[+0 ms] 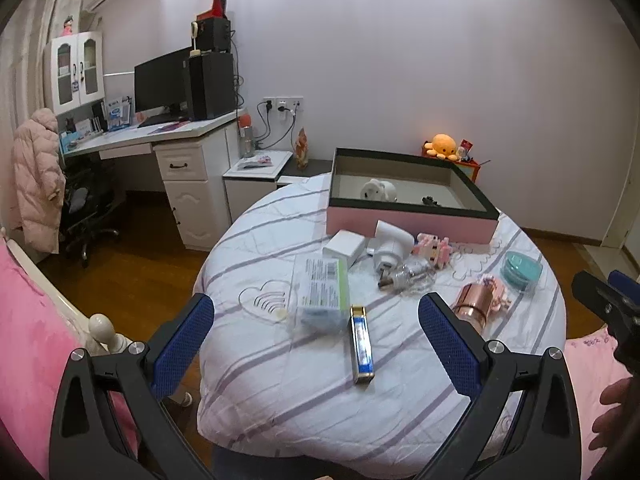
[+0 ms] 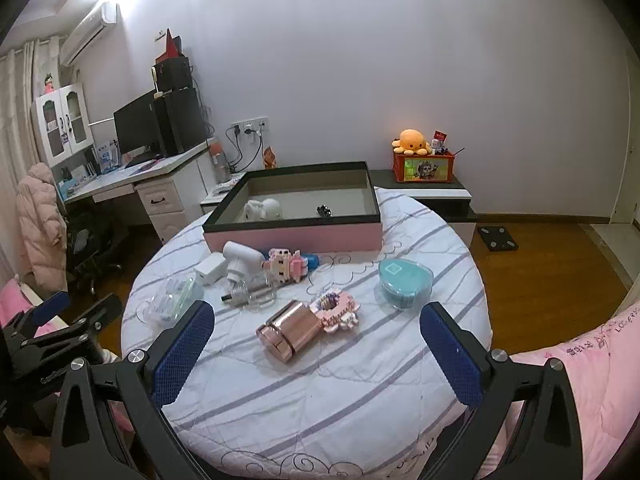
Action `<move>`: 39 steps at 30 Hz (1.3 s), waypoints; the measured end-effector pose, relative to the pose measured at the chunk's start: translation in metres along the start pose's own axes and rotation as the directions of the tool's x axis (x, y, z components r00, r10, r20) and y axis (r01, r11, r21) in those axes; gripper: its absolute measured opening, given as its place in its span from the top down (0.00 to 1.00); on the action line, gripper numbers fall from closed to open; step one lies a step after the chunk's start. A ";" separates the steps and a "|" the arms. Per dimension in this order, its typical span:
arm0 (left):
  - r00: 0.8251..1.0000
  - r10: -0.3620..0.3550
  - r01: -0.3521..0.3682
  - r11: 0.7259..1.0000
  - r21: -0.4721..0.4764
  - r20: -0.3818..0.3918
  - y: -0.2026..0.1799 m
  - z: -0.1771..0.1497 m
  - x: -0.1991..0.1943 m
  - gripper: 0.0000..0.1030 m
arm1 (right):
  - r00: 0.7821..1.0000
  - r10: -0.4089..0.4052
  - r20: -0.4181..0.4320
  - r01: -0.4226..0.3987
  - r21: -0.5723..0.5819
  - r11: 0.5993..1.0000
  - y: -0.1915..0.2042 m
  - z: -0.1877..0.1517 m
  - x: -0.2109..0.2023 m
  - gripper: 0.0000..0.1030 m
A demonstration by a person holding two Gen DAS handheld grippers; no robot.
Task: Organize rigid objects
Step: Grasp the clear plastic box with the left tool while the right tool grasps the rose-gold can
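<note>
Grippers: two. The left gripper (image 1: 316, 332) hangs over the near edge of the round table (image 1: 280, 412) with its blue pads spread wide and nothing between them; the right gripper (image 2: 318, 338) is likewise spread wide and empty.
Box: one pink box with a black rim (image 2: 296, 236) at the far side of the table, open on top.
Inside the box: one white figurine (image 2: 264, 209) at the left and one small dark object (image 2: 324, 211) towards the middle.
Loose items on the cloth: nine counted, all outside the box.
Front row: one long narrow tin (image 1: 361, 344) lying flat; one rose-gold cylinder (image 2: 290, 334) on its side, touching one pink brick-built ring (image 2: 338, 310).
Left side: one clear plastic case with a printed label (image 1: 320, 292).
Middle: one white cube-shaped adapter (image 1: 344, 247), one white hair-dryer-shaped device (image 1: 390, 246), one clear glass bottle (image 2: 250, 294) on its side, one pink brick-built figure (image 2: 286, 264) just in front of the box wall.
Right side: one teal oval item in a clear case (image 2: 405, 282), apart from the rest.
Obstructions: the bottle and the device lie between the front row and the box.
Surroundings: white desk with a monitor (image 1: 162, 80) at the left; orange plush octopus (image 2: 411, 142) on a red crate (image 2: 424, 166) by the wall.
</note>
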State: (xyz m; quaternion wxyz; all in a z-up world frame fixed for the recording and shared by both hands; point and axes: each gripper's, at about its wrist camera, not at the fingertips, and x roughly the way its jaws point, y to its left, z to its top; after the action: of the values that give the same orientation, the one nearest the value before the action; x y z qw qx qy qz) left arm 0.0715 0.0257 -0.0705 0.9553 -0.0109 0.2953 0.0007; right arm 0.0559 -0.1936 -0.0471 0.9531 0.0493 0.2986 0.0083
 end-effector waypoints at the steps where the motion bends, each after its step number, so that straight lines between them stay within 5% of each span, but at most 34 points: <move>1: 1.000 -0.003 0.003 1.000 0.000 -0.001 0.000 -0.002 -0.001 0.00 | 1.000 0.002 -0.002 -0.002 0.000 1.000 0.000 -0.001 0.000 0.00; 21: 1.000 0.006 -0.006 1.000 0.011 0.009 -0.003 -0.002 -0.002 0.00 | 1.000 -0.008 -0.012 0.007 -0.035 0.999 0.004 -0.010 0.005 0.00; 39: 0.986 0.024 -0.018 0.999 0.038 -0.167 0.009 -0.008 0.123 0.00 | 0.978 0.048 -0.205 -0.042 0.035 0.999 0.016 -0.042 0.096 0.08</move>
State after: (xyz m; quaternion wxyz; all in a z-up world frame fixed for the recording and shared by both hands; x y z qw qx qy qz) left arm 0.1684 0.0334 -0.1466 0.9272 0.0094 0.3744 0.0046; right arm 0.1108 -0.1700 -0.1339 0.9158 0.0695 0.3945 0.0304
